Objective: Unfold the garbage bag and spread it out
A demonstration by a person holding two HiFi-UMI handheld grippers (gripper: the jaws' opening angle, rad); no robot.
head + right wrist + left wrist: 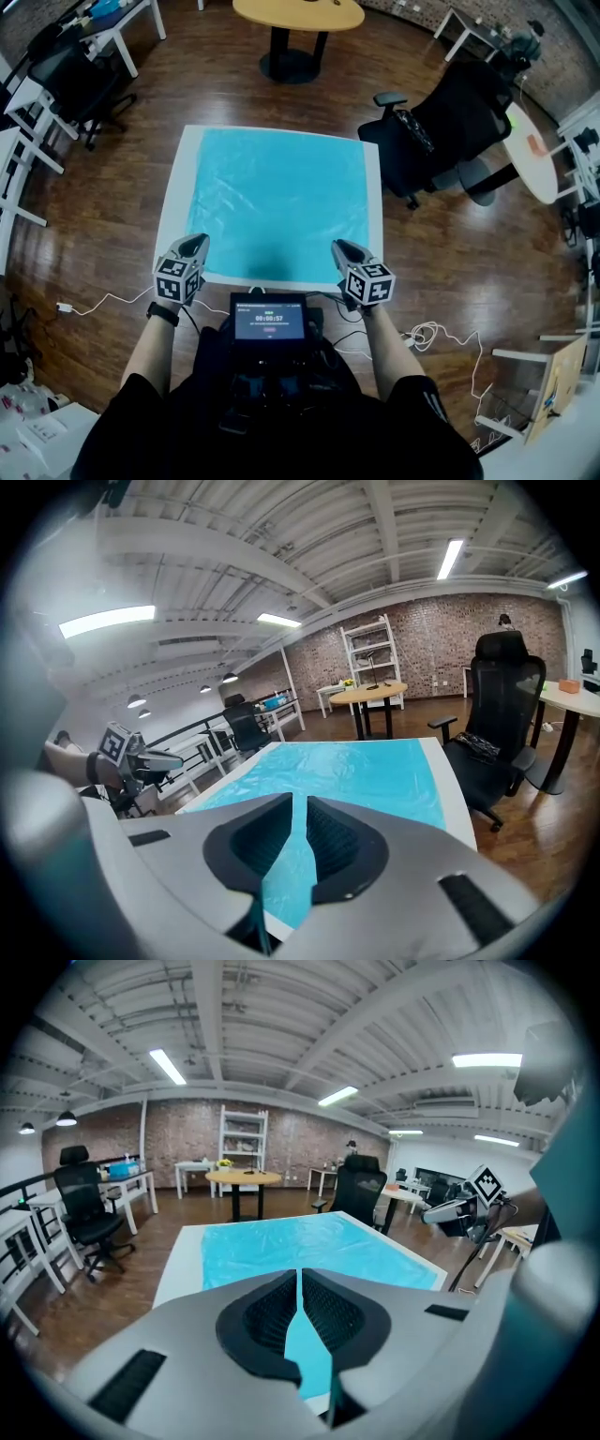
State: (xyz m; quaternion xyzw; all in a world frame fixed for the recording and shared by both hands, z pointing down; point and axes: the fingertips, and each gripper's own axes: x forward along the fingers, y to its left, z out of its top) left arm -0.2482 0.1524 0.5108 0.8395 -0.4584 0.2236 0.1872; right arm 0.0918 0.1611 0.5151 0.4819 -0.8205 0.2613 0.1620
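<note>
The cyan garbage bag point(277, 202) lies spread flat over the white square table point(178, 187). It also shows as a flat sheet in the left gripper view point(309, 1241) and the right gripper view point(356, 766). My left gripper point(195, 242) hovers over the bag's near left corner, its jaws point(298, 1283) shut with nothing between them. My right gripper point(339, 246) hovers over the near right corner. Its jaws point(300, 808) stand a narrow gap apart and hold nothing. Each gripper appears in the other's view, the right gripper point(459, 1211) and the left gripper point(141, 759).
A black office chair point(441, 131) stands just right of the table. A round wooden table point(298, 14) is beyond the far edge. White desks and a chair point(66, 84) line the left. Cables point(103, 302) trail on the wooden floor near my feet. A screen point(269, 319) hangs at my chest.
</note>
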